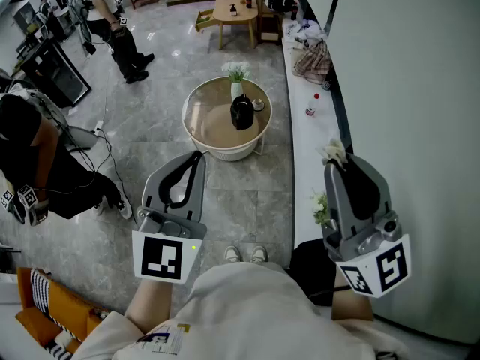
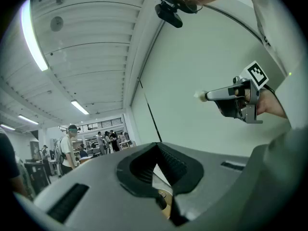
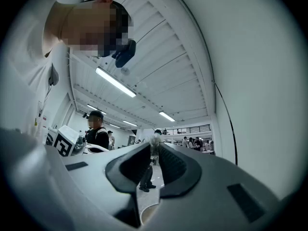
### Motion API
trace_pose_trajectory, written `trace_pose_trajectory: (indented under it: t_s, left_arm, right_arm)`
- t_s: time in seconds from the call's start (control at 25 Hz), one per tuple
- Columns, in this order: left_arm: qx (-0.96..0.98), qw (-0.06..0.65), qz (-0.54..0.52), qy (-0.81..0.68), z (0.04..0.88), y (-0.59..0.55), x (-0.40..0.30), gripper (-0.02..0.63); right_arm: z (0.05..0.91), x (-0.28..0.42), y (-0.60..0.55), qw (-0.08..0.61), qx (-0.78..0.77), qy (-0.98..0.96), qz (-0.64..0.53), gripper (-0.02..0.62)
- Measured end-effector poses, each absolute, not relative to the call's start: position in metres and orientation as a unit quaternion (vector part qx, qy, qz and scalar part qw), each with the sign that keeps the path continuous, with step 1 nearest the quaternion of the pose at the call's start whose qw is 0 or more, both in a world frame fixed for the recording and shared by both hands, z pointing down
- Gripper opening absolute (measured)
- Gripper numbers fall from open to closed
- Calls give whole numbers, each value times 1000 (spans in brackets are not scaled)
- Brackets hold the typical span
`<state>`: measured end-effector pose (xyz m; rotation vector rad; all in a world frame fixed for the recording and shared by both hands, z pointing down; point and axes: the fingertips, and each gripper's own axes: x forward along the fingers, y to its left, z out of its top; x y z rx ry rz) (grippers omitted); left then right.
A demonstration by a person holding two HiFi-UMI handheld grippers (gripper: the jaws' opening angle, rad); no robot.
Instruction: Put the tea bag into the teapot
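The right hand-held gripper (image 1: 335,163) is clenched on the tea bag (image 1: 334,151), a small pale bundle pinched at the very tips of its jaws. It is held up in the air, above the near end of the long white bench (image 1: 304,145) that runs along the wall. The left hand-held gripper (image 1: 195,158) is clenched too, tips together, with nothing between them. It hangs over the grey floor (image 1: 232,201) at about 9 o'clock from the right one.

The teapot (image 1: 241,113) is black and stands upright near the middle of the round bench (image 1: 202,126). That bench lies at 12 o'clock from the person's shoes (image 1: 245,254). The tea bag is well apart from the teapot, at roughly 4 o'clock from it in the head view.

A white vase (image 1: 236,89) of pale flowers (image 1: 236,70) stands just beside the teapot at 12 o'clock. A small item (image 1: 259,105) sits near the teapot at 2 o'clock, possibly a cup or dish, though it is too small to be sure. On the long white bench, at 2 o'clock from the round one, are a bottle (image 1: 311,109) with a red cap and, further along, a crumpled cloth (image 1: 313,60).
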<state>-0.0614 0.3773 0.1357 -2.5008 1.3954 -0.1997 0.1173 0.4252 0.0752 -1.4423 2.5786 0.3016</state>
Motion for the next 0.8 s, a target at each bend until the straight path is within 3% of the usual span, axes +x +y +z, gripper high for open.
trace_pose_trajectory:
  t_s: [0.8]
  left_arm:
    - [-864, 121, -72, 484, 147, 373, -46, 8]
  right_arm:
    - [92, 145, 415, 88, -494, 860, 96, 52]
